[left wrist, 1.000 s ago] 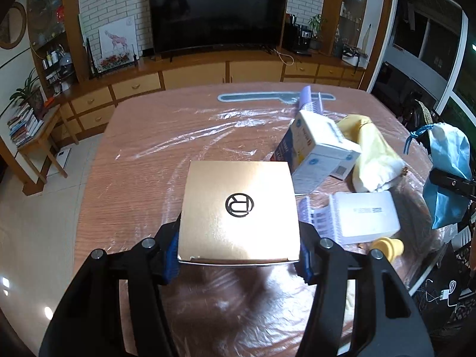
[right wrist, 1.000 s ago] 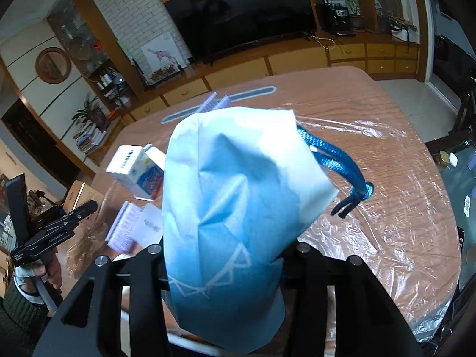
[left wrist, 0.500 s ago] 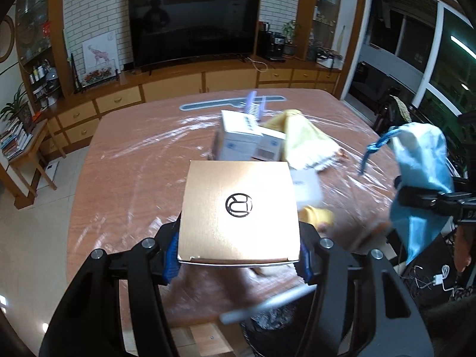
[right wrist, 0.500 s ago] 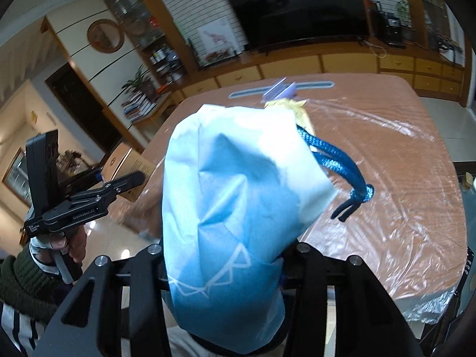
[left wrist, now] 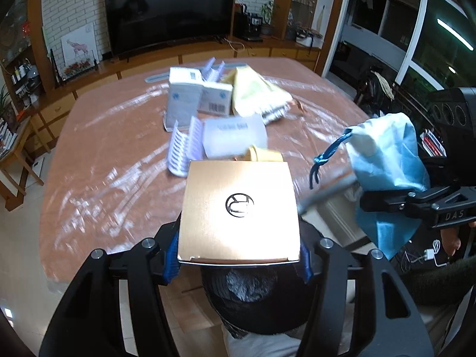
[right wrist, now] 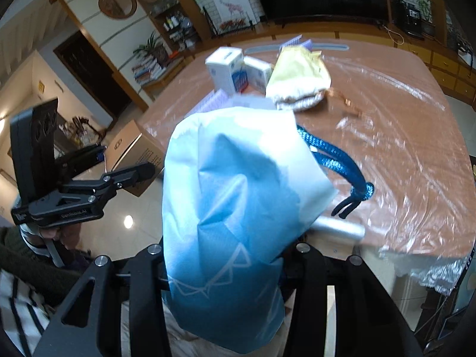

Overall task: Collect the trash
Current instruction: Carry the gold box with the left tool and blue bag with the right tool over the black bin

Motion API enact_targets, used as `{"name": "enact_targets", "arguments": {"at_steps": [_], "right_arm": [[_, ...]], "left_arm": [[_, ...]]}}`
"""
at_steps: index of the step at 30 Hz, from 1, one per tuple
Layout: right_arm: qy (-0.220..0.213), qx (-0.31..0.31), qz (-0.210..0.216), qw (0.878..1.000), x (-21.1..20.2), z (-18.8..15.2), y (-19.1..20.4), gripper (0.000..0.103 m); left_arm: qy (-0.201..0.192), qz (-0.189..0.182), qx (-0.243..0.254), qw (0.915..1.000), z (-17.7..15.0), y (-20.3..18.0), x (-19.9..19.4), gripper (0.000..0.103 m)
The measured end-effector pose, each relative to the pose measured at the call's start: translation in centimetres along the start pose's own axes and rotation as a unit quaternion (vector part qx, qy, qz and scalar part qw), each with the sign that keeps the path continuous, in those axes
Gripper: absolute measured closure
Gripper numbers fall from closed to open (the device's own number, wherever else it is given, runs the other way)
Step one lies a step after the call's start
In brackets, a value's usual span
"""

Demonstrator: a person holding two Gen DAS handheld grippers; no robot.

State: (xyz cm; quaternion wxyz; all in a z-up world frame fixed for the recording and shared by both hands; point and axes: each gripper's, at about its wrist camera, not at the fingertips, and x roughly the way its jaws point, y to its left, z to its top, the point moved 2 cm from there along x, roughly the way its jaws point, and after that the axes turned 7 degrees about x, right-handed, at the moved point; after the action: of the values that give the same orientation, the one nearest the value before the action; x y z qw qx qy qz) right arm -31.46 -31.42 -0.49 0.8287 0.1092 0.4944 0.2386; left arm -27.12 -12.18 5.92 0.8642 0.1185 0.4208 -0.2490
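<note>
My left jaws pinch a gold box, smooth cardboard with a satin sheen. My right jaws grip a blue bag, soft matt cloth, with a braided cord. The table is wood under glossy, crinkled plastic film.

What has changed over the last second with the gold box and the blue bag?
Both were pulled back off the table: the gold box now hangs over a dark bin beyond its edge, the blue bag beside it. Unchanged: left hand-held gripper and right hand-held gripper keep their grips; nothing released.
</note>
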Motion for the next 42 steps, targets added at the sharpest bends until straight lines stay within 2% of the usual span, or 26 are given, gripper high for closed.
{"name": "enact_targets", "arguments": {"at_steps": [8, 14, 27, 42], "right_arm": [[0.034, -0.001, -0.010, 0.999, 2.1, -2.6, -0.3, 0.059], [0.053, -0.006, -0.023, 0.998, 3.3, -3.9, -0.5, 0.059], [0.092, -0.017, -0.036, 0.995, 6.3, -6.1, -0.5, 0.059], [0.097, -0.009, -0.061, 0.993, 10.0, -6.8, -0.7, 0.059]], "left_arm": [[0.036, -0.011, 0.004, 0.9993, -2.8, -2.4, 2.0, 0.044], [0.047, -0.024, 0.011, 0.9985, -4.4, -3.3, 2.7, 0.044], [0.085, -0.021, 0.023, 0.9959, -6.9, -4.5, 5.2, 0.044], [0.114, -0.006, 0.025, 0.9932, -8.3, -3.9, 7.9, 0.044]]}}
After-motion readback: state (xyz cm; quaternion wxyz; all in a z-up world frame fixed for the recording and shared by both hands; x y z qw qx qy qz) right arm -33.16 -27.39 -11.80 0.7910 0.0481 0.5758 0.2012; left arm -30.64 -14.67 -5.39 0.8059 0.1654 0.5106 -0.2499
